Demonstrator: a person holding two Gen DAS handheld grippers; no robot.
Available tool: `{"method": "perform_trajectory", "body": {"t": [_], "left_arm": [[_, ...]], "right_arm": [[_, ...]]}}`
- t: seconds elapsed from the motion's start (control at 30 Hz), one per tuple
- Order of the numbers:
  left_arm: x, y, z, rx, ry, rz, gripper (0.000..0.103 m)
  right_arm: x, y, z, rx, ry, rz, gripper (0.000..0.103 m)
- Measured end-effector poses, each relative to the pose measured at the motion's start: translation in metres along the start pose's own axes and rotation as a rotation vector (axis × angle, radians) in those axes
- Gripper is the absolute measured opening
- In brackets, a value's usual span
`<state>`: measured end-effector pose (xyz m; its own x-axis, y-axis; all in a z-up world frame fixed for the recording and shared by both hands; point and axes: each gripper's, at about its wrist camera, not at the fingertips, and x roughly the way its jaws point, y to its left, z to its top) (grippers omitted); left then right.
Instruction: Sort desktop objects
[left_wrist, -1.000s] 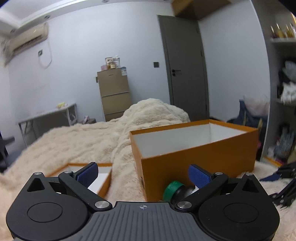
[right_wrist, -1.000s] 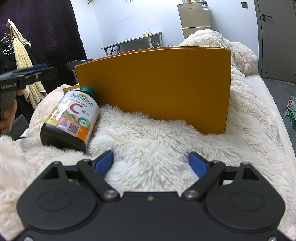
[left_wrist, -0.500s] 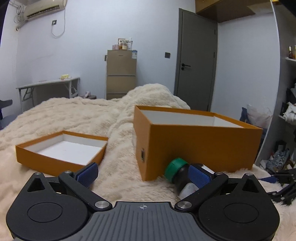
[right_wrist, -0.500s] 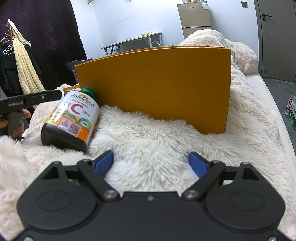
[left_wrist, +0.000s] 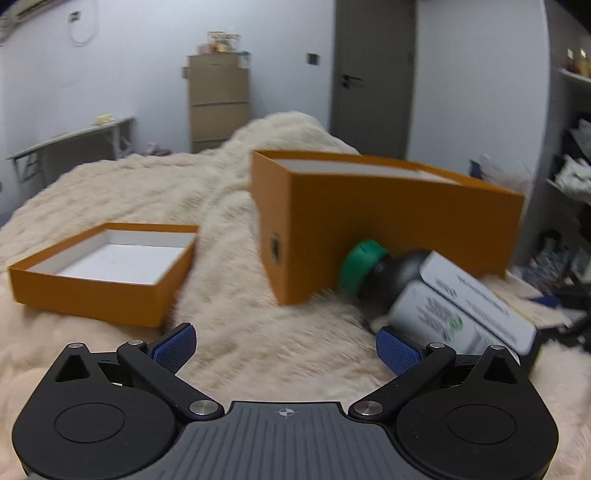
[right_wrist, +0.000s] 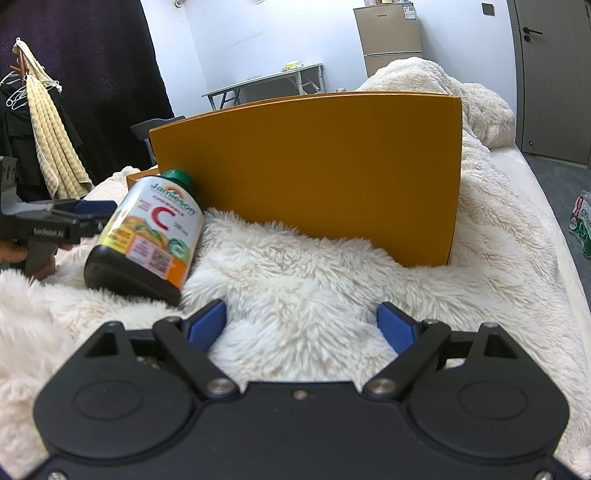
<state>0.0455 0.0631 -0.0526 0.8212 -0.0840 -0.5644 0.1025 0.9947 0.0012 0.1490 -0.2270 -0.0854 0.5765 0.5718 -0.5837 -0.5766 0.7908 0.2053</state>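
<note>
A dark vitamin bottle with a green cap lies on its side on the fluffy blanket, its cap against the tall orange box. In the left wrist view the bottle lies to the right of and beyond my right fingertip. My left gripper is open with only blanket between its blue pads. It also shows at the left edge of the right wrist view, left gripper, just left of the bottle. My right gripper is open over bare blanket, in front of the orange box.
A shallow orange lid with a white inside lies open on the blanket to the left of the tall box. A hand holds the left gripper's handle. A grey door, a folding table and a shelf unit stand behind the bed.
My left gripper has sunk and tipped downward toward the blanket, and the bottle now looms larger at its right side. In the right wrist view it has come down beside the bottle. The right gripper has kept still.
</note>
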Motion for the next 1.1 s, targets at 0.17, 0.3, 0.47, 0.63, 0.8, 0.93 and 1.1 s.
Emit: {"method": "perform_trajectory", "body": {"t": [0.17,0.3,0.47,0.63,0.8,0.93,1.1], "left_arm": [[0.001,-0.007,-0.002,0.036,0.005,0.002,0.103],[0.001,-0.010,-0.002,0.052,0.005,-0.005,0.103],[0.003,-0.013,-0.002,0.071,0.013,-0.005,0.103],[0.003,-0.010,-0.002,0.048,0.017,-0.003,0.103],[0.004,-0.011,-0.002,0.051,0.019,0.002,0.103],[0.006,-0.012,-0.002,0.056,0.029,0.002,0.103],[0.007,-0.020,-0.003,0.104,0.030,0.022,0.103]], "right_arm": [[0.000,0.000,0.000,0.000,0.001,0.000,0.088],[0.000,0.000,0.000,-0.001,0.001,0.000,0.088],[0.000,0.000,0.000,-0.001,0.001,0.000,0.088],[0.000,-0.001,0.000,0.000,0.001,0.000,0.088],[0.001,-0.002,0.000,0.000,0.002,0.000,0.088],[0.001,-0.001,0.000,-0.001,0.001,0.000,0.088],[0.001,-0.001,0.000,0.000,0.001,0.000,0.088]]}}
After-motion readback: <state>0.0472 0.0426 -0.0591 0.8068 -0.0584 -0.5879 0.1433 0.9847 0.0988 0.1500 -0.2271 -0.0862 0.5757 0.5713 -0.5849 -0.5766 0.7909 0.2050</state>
